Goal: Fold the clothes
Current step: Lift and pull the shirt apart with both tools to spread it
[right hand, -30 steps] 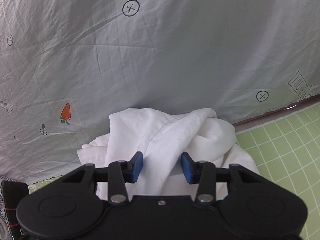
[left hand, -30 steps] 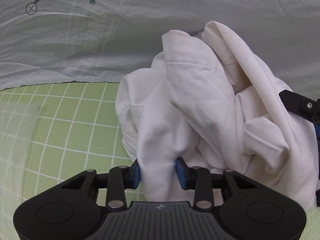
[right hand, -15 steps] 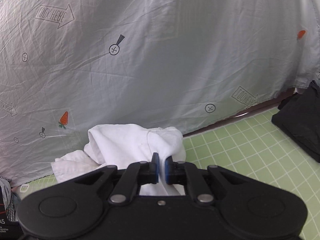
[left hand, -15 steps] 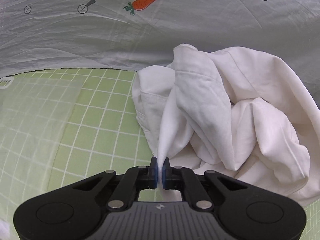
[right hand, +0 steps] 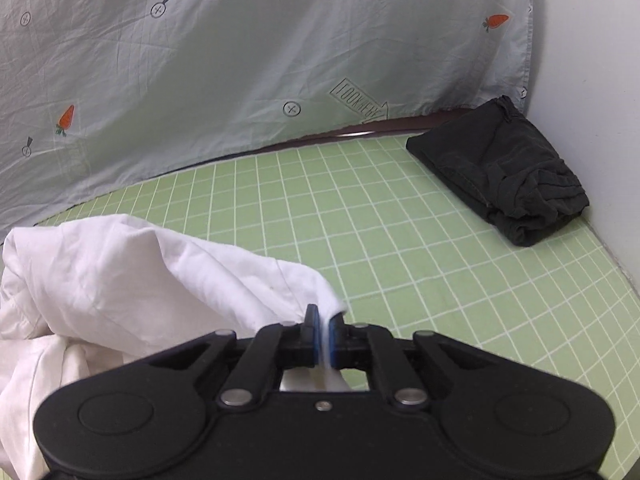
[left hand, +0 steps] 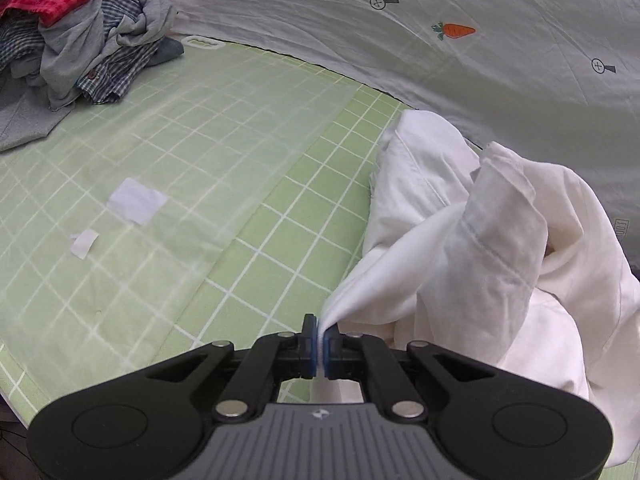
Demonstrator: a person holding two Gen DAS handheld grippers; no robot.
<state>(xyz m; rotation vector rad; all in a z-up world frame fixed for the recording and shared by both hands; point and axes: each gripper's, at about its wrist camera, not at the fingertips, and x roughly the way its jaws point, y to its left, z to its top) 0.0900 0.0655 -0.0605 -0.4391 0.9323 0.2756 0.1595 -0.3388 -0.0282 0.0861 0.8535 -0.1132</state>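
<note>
The left gripper (left hand: pixel 321 338) has its blue pads pressed together on a thin pinch of the white garment (left hand: pixel 472 248), and the cloth runs taut from the pads up toward 1 o'clock into the crumpled heap. The garment lies bunched on the green grid mat (left hand: pixel 224 184) that covers the tabletop, filling the 3 o'clock side of the left wrist view, with a stitched hem standing up as a peak near the middle of the heap.

In the right wrist view the right gripper (right hand: pixel 325 338) is likewise closed on a fold of the same white garment (right hand: pixel 132 272), which spreads away toward 9 o'clock and sags down the lower left edge. A bit of white cloth also shows below the pads, inside the gripper frame.

A pile of unfolded clothes (left hand: pixel 80 36), with red check, blue check and grey pieces, sits at 10 o'clock in the left view, well apart from the white garment. Two small white scraps (left hand: pixel 136 202) lie on a pale, glossy sheet over the mat at 9 o'clock. A folded black garment (right hand: pixel 504 188) rests on the mat at 2 o'clock in the right view, against the pale wall (right hand: pixel 592 80). A grey sheet printed with carrots and arrows (right hand: pixel 240 60) hangs behind the tabletop in both views.
</note>
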